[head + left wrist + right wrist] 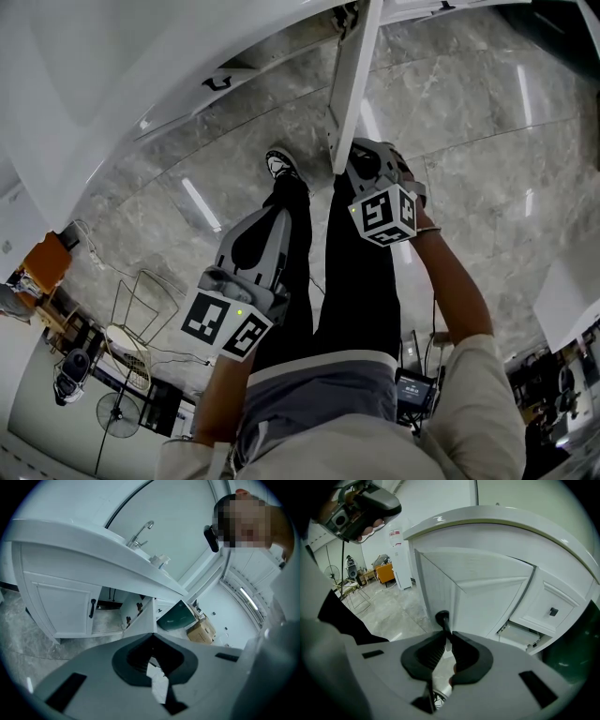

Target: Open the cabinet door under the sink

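Note:
The white cabinet door (pixel 478 590) under the sink stands swung out from the vanity, and in the head view its edge (pixel 352 84) runs down to my right gripper (pixel 354 161). My right gripper (pixel 447 638) is shut on the door's black handle (pixel 442 618), which sticks up from between the jaws. My left gripper (pixel 277 217) hangs apart over the person's legs. In the left gripper view my left gripper (pixel 152 636) is shut with nothing in it. That view shows the open door (pixel 140 616), the dark cabinet opening (pixel 107 613) and the neighbouring closed door's handle (pixel 92 608).
A faucet (pixel 140 530) stands on the white counter (pixel 84 543). A drawer with a black knob (pixel 553 611) sits right of the open door. A dark green panel (pixel 176 616) and a cardboard box (pixel 201 631) lie beyond the vanity. A wire rack (pixel 141 300) and a fan (pixel 117 412) stand on the marble floor.

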`<state>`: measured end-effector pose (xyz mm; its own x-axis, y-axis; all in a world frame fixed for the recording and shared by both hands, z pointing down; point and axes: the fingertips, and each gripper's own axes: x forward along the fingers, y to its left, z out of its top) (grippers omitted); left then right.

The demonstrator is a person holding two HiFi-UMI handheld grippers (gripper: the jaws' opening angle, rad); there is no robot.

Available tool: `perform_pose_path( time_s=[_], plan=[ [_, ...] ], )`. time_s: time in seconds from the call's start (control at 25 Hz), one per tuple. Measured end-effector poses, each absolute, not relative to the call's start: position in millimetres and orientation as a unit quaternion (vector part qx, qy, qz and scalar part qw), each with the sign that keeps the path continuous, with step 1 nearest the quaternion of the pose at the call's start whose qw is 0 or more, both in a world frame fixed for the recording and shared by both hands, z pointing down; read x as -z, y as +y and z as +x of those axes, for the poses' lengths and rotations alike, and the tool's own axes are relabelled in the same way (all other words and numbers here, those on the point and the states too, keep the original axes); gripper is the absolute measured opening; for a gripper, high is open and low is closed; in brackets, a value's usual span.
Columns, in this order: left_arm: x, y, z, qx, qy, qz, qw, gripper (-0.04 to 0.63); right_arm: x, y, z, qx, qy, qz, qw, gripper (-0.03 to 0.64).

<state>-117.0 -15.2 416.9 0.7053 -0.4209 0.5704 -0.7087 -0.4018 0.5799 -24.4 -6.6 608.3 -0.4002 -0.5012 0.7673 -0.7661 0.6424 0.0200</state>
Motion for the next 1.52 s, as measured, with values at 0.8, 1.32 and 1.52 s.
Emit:
perform_pose_path(
  time_s=[0.8, 1.32, 1.52],
  plan=[
    [-428, -24, -83, -0.176, -0.325, 0.819, 0.44, -0.002, -609, 7, 29, -0.184, -0.812, 0.394, 0.389, 0.052],
    [-433, -31, -59, -0.187, -0.312, 0.823, 0.436, -0.002, -613, 12, 76, -0.201, -0.791, 0.425, 0.391, 0.044],
    [-431, -27, -47, -0.192, -0.302, 0.827, 0.434, -0.002, -613, 14, 89, -0.208, -0.788, 0.431, 0.388, 0.043]
  ],
)
